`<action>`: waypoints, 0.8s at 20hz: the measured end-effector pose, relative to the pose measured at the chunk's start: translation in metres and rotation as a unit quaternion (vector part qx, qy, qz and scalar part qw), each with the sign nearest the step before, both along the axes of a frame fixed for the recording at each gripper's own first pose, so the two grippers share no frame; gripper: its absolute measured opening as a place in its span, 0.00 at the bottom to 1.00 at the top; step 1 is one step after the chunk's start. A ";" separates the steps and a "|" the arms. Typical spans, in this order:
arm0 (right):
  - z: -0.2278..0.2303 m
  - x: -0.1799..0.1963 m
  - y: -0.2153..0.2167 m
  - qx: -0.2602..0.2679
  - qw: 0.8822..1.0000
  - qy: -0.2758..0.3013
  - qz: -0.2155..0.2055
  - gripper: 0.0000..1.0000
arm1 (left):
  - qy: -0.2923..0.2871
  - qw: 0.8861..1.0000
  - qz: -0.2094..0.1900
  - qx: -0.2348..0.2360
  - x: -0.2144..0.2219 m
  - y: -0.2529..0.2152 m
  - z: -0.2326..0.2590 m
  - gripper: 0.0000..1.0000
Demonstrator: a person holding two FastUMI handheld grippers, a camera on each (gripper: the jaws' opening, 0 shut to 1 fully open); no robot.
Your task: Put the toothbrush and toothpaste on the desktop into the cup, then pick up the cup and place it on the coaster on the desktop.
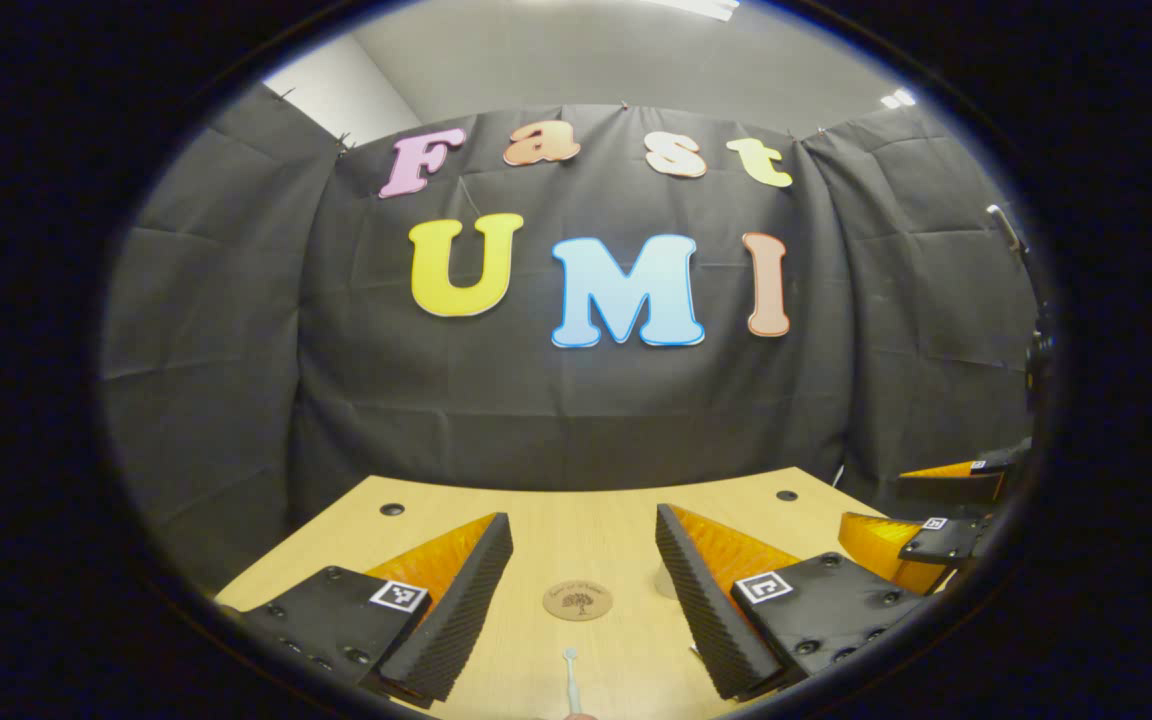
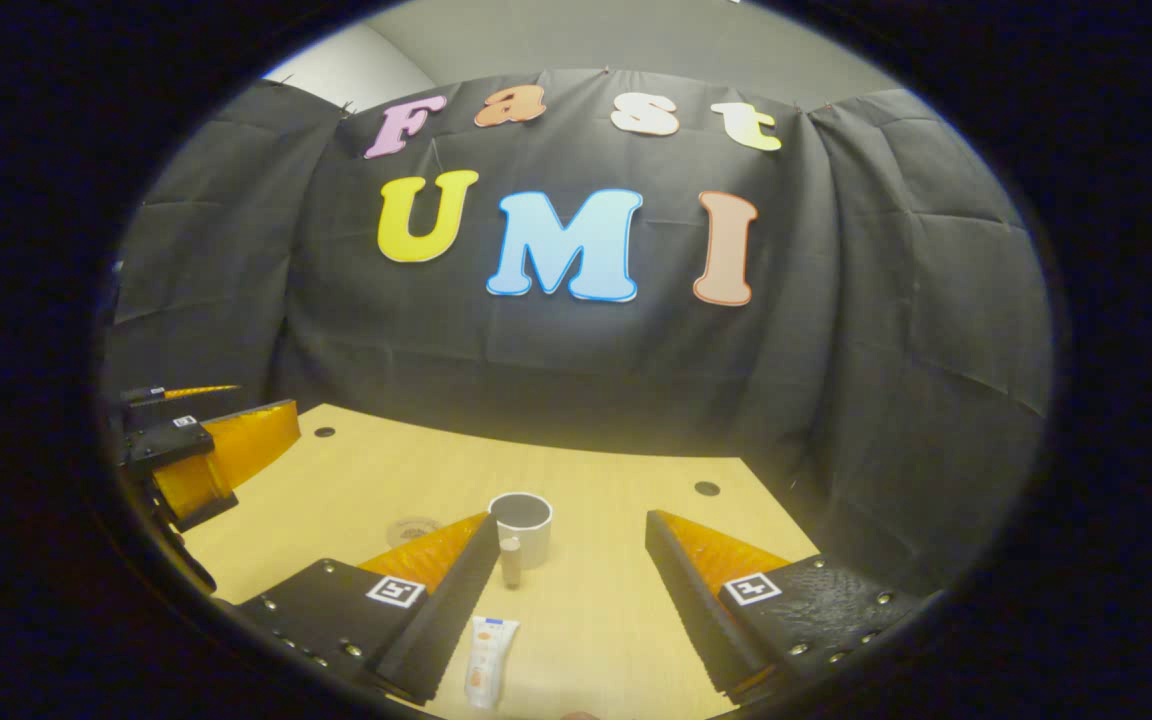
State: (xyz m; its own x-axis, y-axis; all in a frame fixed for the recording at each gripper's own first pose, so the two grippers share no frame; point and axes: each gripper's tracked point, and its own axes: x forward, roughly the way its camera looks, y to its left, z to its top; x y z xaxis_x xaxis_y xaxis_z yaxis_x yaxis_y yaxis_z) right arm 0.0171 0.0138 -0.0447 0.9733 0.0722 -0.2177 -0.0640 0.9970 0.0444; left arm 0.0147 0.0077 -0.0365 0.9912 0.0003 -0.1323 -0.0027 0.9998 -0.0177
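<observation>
We are at the start — both grippers, left (image 1: 584,600) and right (image 2: 572,590), have fingers spread and empty; toothbrush (image 1: 571,680) and toothpaste (image 2: 489,660) lie at the surface's near edge, cup (image 2: 522,527) mid-surface, coaster (image 1: 577,601) beside — next, close on the toothpaste.

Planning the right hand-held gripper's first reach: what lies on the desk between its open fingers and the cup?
In the right gripper view, the toothpaste tube lies between the right hand-held gripper and the cup, cap toward the cup.

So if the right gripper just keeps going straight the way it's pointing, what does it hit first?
Probably the toothpaste, lying on the desk between the open jaws of the right gripper. Just beyond it stands the white cup. Depth is hard to judge here, so the gripper might pass above the tube.
</observation>
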 end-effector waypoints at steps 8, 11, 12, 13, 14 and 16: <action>-0.053 -0.005 0.048 0.013 0.989 0.116 0.087 0.93 | 0.130 0.991 -0.011 -0.016 0.003 0.007 -0.077 0.96; -0.070 -0.002 0.058 0.009 0.985 0.146 0.092 0.93 | 0.181 0.983 -0.005 -0.038 0.000 0.014 -0.106 0.96; -0.074 -0.001 0.059 0.003 0.984 0.154 0.092 0.93 | 0.199 0.979 -0.001 -0.047 -0.001 0.016 -0.113 0.96; -0.079 0.000 0.060 -0.002 0.982 0.162 0.093 0.93 | 0.217 0.975 0.000 -0.057 -0.003 0.016 -0.121 0.96; -0.082 0.001 0.061 -0.005 0.981 0.169 0.093 0.93 | 0.235 0.970 0.003 -0.067 -0.005 0.017 -0.131 0.96; -0.091 0.004 0.064 -0.008 0.978 0.186 0.094 0.93 | 0.269 0.960 0.006 -0.081 -0.004 0.016 -0.154 0.96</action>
State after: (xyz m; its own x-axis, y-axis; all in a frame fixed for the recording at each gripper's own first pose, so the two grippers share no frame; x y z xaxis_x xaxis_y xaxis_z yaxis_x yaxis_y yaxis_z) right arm 0.0215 0.0775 -0.1355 0.7966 0.2367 -0.5562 -0.2288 0.9698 0.0849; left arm 0.0105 0.0235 -0.1907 0.7794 -0.0522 -0.6244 -0.0663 0.9841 -0.1651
